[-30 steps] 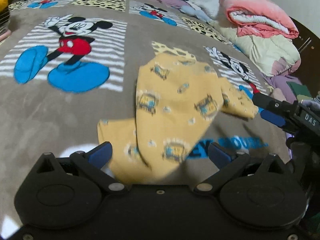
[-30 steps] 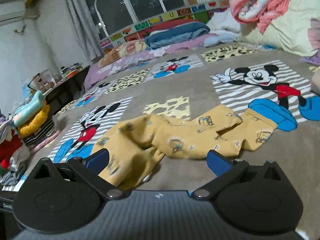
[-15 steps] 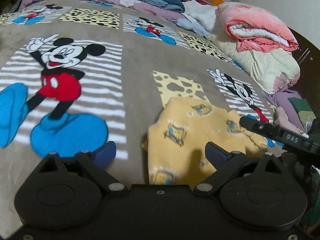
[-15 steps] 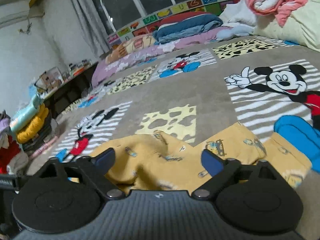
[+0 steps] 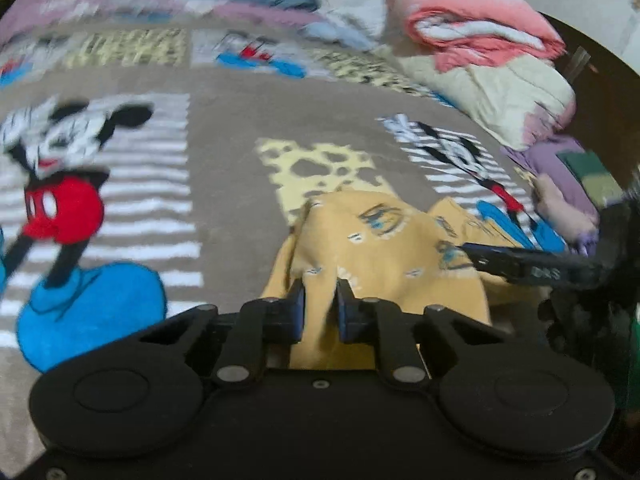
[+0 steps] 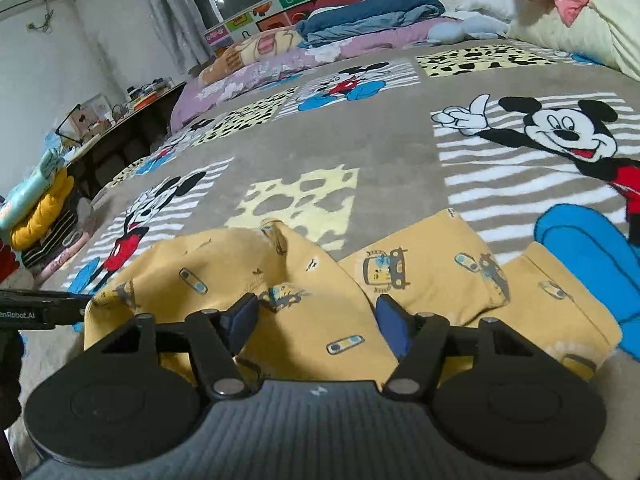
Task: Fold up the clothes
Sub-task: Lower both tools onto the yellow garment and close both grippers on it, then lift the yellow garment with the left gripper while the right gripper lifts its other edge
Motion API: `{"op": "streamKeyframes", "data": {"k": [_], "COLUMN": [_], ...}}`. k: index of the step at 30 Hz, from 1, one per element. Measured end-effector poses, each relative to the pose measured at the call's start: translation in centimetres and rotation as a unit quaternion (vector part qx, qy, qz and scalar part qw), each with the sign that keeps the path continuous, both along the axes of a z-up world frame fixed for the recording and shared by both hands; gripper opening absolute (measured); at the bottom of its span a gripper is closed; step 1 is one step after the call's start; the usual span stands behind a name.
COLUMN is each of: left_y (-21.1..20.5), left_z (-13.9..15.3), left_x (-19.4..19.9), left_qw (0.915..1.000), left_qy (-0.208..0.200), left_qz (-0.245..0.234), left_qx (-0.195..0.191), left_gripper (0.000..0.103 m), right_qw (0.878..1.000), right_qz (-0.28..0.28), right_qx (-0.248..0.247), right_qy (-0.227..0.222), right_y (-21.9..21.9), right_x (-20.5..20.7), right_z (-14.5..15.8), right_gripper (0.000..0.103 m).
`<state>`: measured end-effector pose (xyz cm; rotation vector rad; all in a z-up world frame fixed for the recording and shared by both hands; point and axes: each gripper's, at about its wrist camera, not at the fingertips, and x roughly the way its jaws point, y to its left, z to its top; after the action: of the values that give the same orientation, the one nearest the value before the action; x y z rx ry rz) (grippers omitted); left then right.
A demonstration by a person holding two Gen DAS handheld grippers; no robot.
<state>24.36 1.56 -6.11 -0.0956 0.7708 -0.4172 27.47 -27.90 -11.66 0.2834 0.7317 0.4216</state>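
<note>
Left gripper [image 5: 320, 292] closing, pinching yellow pyjama trousers [image 5: 384, 248] edge; right gripper [image 6: 314, 316] closing astride fabric, unclamped: 2 grips for lifting.

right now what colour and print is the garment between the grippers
Mustard yellow garment with small cartoon cars in blue and grey; clearest in the right wrist view.

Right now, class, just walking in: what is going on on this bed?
A person is working with two hand-held grippers on yellow printed trousers lying crumpled on a cartoon-mouse blanket. The left gripper is closing, its pads already pinching a bunched fold of the fabric. The right gripper is also closing, with cloth between its jaws but not yet clamped. No tidy fold has been made yet.
</note>
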Motion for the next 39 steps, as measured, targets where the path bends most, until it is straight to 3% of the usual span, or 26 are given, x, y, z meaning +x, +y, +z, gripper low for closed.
{"op": "streamKeyframes", "data": {"k": [7, 13, 16, 19, 21, 22, 28, 33, 37, 39], "left_y": [-4.7, -8.9, -9.9, -9.7, -9.5, -9.4, -5.5, -1.1, 1.8, 2.6], "left_z": [1.0, -1.2, -2.6, -2.9, -3.0, -3.0, -0.6, -0.1, -1.1, -1.8], "left_x": [-6.2, -11.2, -13.0, -13.5, -13.7, -13.8, -13.3, -10.8, -8.0, -7.1], "left_qw": [0.9902, 0.9737, 0.9698, 0.9699, 0.9703, 0.9704, 0.9813, 0.9918, 0.9955, 0.9946], "left_qy": [-0.061, -0.071, -0.062, -0.055, -0.051, -0.048, -0.064, -0.063, -0.05, -0.051], "left_qz": [-0.102, -0.171, -0.184, -0.189, -0.192, -0.193, -0.155, -0.097, -0.073, -0.084], "left_qx": [0.073, 0.133, 0.147, 0.144, 0.139, 0.137, 0.095, 0.054, 0.036, 0.035], "left_gripper": [0.007, 0.006, 0.006, 0.01, 0.03, 0.045, 0.046, 0.046, 0.045, 0.045], "right_qw": [1.0, 0.999, 0.998, 0.996, 0.995, 0.994, 0.987, 0.983, 0.979, 0.976], "right_qz": [0.023, 0.017, 0.018, 0.029, 0.042, 0.051, 0.092, 0.111, 0.15, 0.171], "right_qx": [-0.01, 0.039, 0.06, 0.074, 0.081, 0.083, 0.096, 0.118, 0.12, 0.123], "right_qy": [0.015, 0.017, -0.001, -0.028, -0.045, -0.052, -0.094, -0.087, -0.072, -0.059], "right_y": [-0.7, -4.0, -5.6, -6.3, -6.3, -6.1, -4.4, -3.2, -1.7, -1.1], "right_x": [-2.3, -5.8, -7.2, -7.9, -8.0, -7.8, -5.2, -2.7, -0.8, 0.3], "right_z": [0.2, 0.8, 1.5, 2.4, 3.0, 3.2, 4.3, 3.9, 3.3, 3.0], "right_gripper": [0.066, 0.066, 0.066, 0.066, 0.066, 0.066, 0.066, 0.066, 0.07, 0.07]}}
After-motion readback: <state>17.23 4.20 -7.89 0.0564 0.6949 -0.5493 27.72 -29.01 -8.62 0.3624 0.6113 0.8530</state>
